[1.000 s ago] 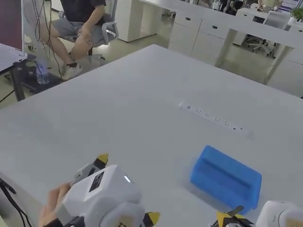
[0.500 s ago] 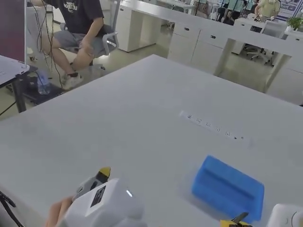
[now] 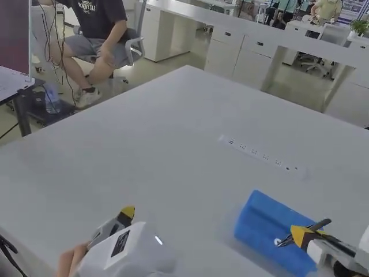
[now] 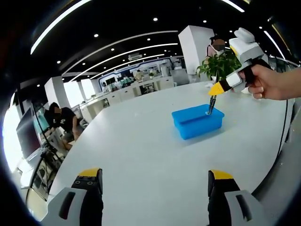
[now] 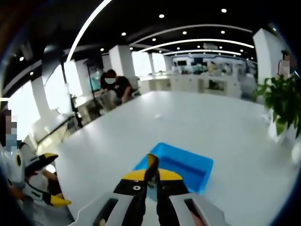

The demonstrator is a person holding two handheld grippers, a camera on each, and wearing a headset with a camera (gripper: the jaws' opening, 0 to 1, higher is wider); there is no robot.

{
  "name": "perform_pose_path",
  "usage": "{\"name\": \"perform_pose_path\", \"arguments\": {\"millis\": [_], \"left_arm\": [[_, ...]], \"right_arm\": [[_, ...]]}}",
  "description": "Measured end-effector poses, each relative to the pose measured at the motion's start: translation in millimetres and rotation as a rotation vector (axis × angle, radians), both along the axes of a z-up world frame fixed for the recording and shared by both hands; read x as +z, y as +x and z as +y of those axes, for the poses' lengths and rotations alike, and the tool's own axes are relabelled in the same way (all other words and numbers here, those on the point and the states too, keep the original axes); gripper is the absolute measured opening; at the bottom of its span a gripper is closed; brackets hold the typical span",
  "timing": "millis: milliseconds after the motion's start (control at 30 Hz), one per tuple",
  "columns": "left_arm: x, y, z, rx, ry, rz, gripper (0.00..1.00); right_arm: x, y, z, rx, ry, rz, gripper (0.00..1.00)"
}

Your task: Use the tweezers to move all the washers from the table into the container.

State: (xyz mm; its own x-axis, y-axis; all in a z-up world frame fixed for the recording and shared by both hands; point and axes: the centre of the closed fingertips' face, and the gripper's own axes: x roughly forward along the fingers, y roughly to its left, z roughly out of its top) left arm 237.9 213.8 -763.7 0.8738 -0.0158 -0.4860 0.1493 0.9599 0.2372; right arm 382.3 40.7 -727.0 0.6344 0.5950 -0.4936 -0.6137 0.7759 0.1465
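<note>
- As seen in the left gripper view, right tool [image 4: 221,87] at upper right of frame, gripped by the right hand [image 4: 275,84], yellow tips pressed together on the tweezers [image 4: 210,104].
- Tweezers pointing down, tips at the far rim of the blue container [image 4: 197,123]; touching it or just above, cannot tell.
- Container: rectangular, open-topped, resting on the white counter [image 3: 144,144]. Lower right of the head view, centre right of the left gripper view, just beyond the closed jaws in the right gripper view.
- In the head view, right tool entering from the lower right corner, yellow tip over the container's near right end, tweezers a thin dark line across that tip.
- Left tool [image 4: 155,173]: jaws wide apart, nothing between them. Low at the bottom of its own view, well apart from the container, bare counter in between.
- In the head view, left tool at lower left, white housing with one yellow tip showing, left hand [image 3: 69,258] at the frame's bottom edge beside it.
- In the right gripper view, left tool at lower left of frame, both yellow tips visible and spread.
- Power strip [image 3: 259,152] set in the counter, centre right of the head view, beyond the container.
- Seated person [image 3: 95,26] on a chair, upper left of the head view, past the counter's far edge.
- Leafy plant [image 5: 282,101] at the right edge of the right gripper view.
</note>
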Motion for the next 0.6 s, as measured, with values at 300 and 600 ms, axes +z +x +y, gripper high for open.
{"name": "perform_pose_path", "arguments": {"millis": [300,600], "left_arm": [[-2.1,0.2,-2.1,-0.009,0.007,0.012,0.95],[-3.7,0.3,-1.8,-0.007,0.007,0.021,0.95]], "right_arm": [[-29.0,28.3,-13.4,-0.027,-0.086,0.011,0.03],[-65.3,36.3,-16.6,-0.036,-0.135,0.066,0.03]]}}
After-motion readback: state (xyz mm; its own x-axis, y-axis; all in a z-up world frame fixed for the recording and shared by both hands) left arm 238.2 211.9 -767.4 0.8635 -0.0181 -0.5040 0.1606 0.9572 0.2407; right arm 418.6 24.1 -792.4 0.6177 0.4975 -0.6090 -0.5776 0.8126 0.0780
